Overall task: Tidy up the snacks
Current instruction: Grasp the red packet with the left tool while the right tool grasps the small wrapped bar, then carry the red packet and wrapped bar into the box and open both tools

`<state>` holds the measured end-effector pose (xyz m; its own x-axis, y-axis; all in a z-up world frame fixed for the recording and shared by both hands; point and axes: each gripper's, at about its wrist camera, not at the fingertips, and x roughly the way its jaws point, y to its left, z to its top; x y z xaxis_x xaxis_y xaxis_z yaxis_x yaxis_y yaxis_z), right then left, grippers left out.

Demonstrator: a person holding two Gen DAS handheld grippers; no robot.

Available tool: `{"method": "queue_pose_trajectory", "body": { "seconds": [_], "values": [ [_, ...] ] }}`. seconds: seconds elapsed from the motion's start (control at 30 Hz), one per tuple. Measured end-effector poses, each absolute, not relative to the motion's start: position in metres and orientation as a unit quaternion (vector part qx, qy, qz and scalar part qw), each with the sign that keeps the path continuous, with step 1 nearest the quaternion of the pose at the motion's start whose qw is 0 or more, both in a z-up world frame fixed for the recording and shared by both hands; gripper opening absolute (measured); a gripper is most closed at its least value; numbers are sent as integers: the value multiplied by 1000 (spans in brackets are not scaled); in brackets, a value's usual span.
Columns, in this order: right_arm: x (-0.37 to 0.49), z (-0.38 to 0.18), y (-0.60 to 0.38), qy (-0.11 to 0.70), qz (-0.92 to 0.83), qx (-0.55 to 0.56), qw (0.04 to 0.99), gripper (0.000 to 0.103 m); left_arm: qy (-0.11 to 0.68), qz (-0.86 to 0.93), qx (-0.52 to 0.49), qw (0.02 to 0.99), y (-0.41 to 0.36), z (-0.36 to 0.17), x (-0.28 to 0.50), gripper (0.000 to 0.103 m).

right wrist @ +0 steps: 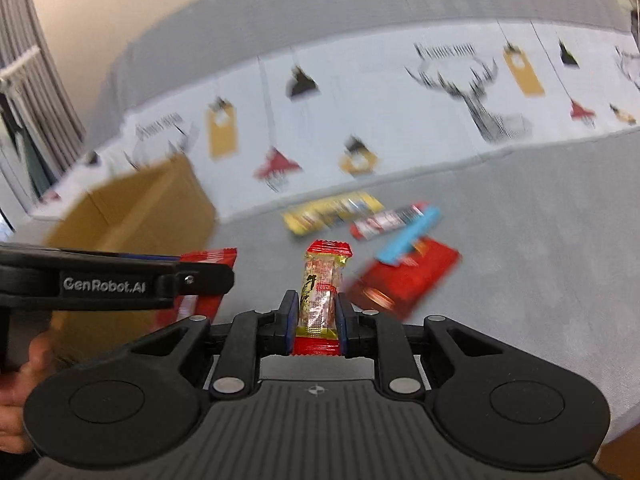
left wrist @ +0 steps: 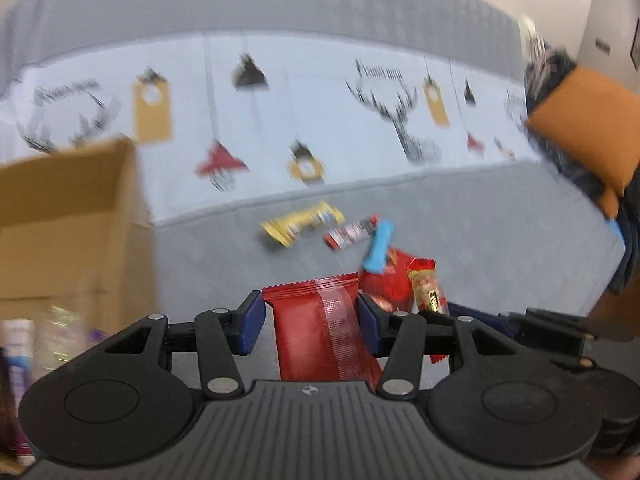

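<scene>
Left wrist: orange cushion [left wrist: 580,120], left hand-held gripper [left wrist: 311,322] pinching red packet [left wrist: 320,320] | right wrist: curtain [right wrist: 28,80], right hand-held gripper [right wrist: 317,320] pinching candy [right wrist: 322,292]

Legible markings, by item:

1. left hand-held gripper [right wrist: 208,280], side of its black body, right wrist view: white lettering "GenRobot.AI".
2. small clear-and-gold snack packet with red ends [right wrist: 322,292], held between the pads of the right hand-held gripper [right wrist: 316,320]: large dark characters run down its face, too blurred to read.
3. red snack packet [left wrist: 320,328]: a band of fine print, unreadable.
4. patterned cloth [right wrist: 400,92] behind: script headings above antler drawings, smeared, unreadable.
</scene>
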<state>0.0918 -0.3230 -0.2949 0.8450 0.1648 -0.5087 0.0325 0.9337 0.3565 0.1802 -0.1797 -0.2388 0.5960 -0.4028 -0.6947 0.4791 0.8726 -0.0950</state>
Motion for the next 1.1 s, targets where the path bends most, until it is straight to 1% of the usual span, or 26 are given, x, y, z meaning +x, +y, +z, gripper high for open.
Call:
{"method": "queue_pose_trajectory", "body": {
  "seconds": [0.1,0.3,0.43,0.53,0.7,0.83,1.1],
  "values": [
    [90,-261,-290,252,58,164,952,20,346,-237,30,907,-146,-205,170,55],
    [85,-197,-226,213,107,128,963,20,295,-209,-8,932,-82,-156,151,55],
    [89,-171,-191,202,129,100,966,20,266,-193,-30,944,-41,-133,142,55],
    [98,-161,-167,202,144,83,965,20,254,-175,-41,950,-14,-126,142,55],
    [112,-155,-131,208,165,69,962,20,264,-148,-65,951,30,-133,153,55],
    [122,-159,-105,216,181,59,958,20,282,-130,-77,947,58,-153,165,55],
    [150,-197,-71,268,190,52,943,20,329,-98,-90,935,89,-209,194,55]
  ]
}}
